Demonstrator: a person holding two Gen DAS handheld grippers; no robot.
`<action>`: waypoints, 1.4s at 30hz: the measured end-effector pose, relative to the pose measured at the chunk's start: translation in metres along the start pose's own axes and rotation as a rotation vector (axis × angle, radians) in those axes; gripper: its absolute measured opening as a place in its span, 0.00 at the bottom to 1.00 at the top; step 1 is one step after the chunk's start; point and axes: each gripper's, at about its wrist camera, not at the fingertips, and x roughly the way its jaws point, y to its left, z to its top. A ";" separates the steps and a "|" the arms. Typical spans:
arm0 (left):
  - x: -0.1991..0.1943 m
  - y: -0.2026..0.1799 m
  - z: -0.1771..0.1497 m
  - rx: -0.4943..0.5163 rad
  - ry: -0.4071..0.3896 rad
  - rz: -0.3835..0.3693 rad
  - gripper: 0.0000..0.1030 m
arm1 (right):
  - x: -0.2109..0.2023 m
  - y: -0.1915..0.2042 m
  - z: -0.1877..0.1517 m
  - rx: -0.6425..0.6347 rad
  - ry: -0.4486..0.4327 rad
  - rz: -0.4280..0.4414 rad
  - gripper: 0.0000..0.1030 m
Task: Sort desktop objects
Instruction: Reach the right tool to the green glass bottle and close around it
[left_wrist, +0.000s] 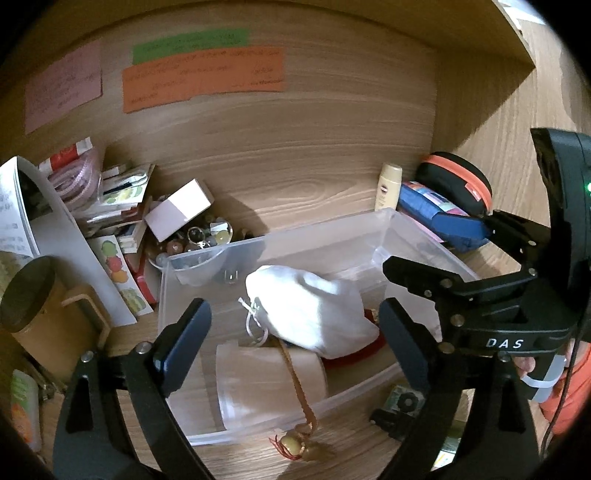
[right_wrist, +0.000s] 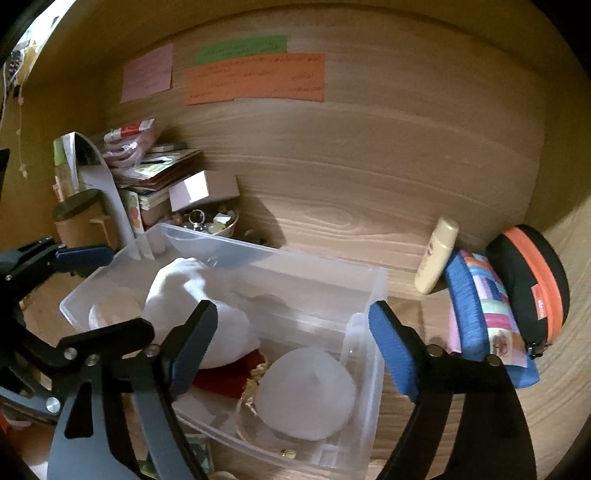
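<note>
Cloth, soft and light, is what the white drawstring pouch (left_wrist: 310, 310) is looking like as it is lying in the clear plastic bin (left_wrist: 192, 258) near the worktop's back wall. Both the left gripper (left_wrist: 295, 343) and the right gripper (right_wrist: 291, 343) are hanging over it with fingers wide and nothing between them. It is likely sagging under any grip, so pinching the gathered neck by the cord seems the surest hold.

Wooden desk (left_wrist: 332, 177) (dim alcove), paper notes (right_wrist: 255, 77).

Home desk nook: wood-grain counter (right_wrist: 369, 192) boxed in by wood panels, sticky notes (right_wrist: 255, 77) on the back wall, piled booklets (right_wrist: 162, 173), lotion bottle (right_wrist: 437, 254), zip pouches (right_wrist: 487, 314), clear storage bin (right_wrist: 373, 332).
</note>
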 end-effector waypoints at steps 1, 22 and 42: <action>0.000 0.001 0.000 -0.007 0.002 -0.001 0.91 | 0.000 0.000 0.000 0.001 0.001 -0.002 0.80; -0.058 0.011 -0.028 -0.006 -0.061 -0.029 0.96 | -0.093 0.006 -0.029 0.014 -0.026 -0.063 0.85; -0.027 0.020 -0.078 -0.050 0.149 -0.057 0.96 | -0.056 0.066 -0.092 -0.066 0.184 0.084 0.81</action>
